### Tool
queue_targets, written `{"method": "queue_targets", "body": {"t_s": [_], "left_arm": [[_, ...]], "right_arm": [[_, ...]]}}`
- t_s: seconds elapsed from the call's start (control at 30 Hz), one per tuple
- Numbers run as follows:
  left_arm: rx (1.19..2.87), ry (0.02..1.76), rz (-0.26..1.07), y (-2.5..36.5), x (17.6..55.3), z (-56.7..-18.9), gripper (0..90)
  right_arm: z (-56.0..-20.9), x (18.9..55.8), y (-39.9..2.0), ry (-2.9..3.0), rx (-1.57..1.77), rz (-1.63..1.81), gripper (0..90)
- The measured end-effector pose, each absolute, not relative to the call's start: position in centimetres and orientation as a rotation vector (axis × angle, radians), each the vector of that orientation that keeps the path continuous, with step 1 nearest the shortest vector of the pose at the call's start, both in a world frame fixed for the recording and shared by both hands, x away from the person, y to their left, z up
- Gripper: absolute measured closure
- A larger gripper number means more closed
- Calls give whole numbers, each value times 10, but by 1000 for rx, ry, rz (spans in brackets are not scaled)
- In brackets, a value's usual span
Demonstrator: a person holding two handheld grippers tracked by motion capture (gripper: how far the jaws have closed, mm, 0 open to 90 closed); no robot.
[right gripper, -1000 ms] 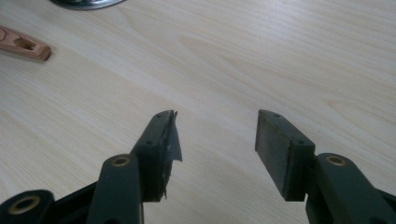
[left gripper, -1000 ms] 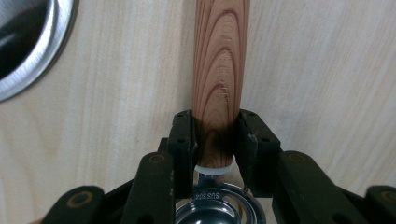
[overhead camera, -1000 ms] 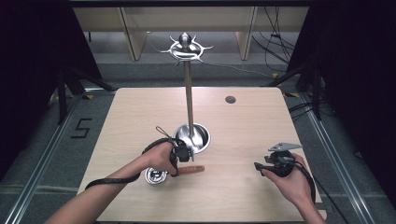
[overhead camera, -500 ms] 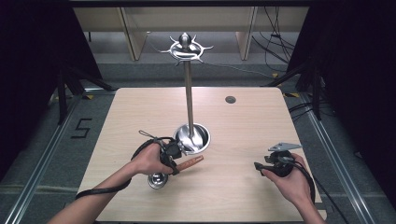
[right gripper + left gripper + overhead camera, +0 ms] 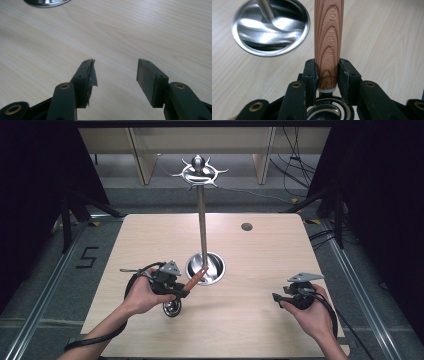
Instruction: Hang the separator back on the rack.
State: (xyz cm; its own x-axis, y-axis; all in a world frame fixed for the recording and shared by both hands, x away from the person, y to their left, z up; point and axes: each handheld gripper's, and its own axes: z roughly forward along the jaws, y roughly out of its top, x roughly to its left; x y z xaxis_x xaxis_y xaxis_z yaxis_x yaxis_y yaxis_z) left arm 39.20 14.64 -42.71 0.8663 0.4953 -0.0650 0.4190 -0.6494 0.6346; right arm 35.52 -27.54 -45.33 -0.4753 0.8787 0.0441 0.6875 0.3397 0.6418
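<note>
Your left gripper [image 5: 327, 75] clamped on round reddish wood-grain utensil handle [image 5: 329, 37] with stamped lettering, steel ladle bowl [image 5: 172, 308] hanging near-left, handle tip by shiny round steel stand base [image 5: 205, 268], pale wooden table [image 5: 250, 320], your right gripper [image 5: 116, 72] jaws apart, empty.

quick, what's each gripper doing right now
left gripper: closed on the wooden handle of a kitchen tool
right gripper: open, holding nothing
</note>
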Motion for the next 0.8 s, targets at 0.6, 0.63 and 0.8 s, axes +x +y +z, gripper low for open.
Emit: {"method": "queue_targets", "body": {"t_s": [0.6,0.63,0.8], "left_arm": [[1960,811,221,157,374,-417,689],[1949,812,212,158,373,-417,689],[1917,810,232,160,370,-411,689]], "right_arm": [[-452,355,-277,2288,1392,878,485],[-454,356,-279,2281,1351,874,484],[-452,355,-278,2278,1399,883,484]]}}
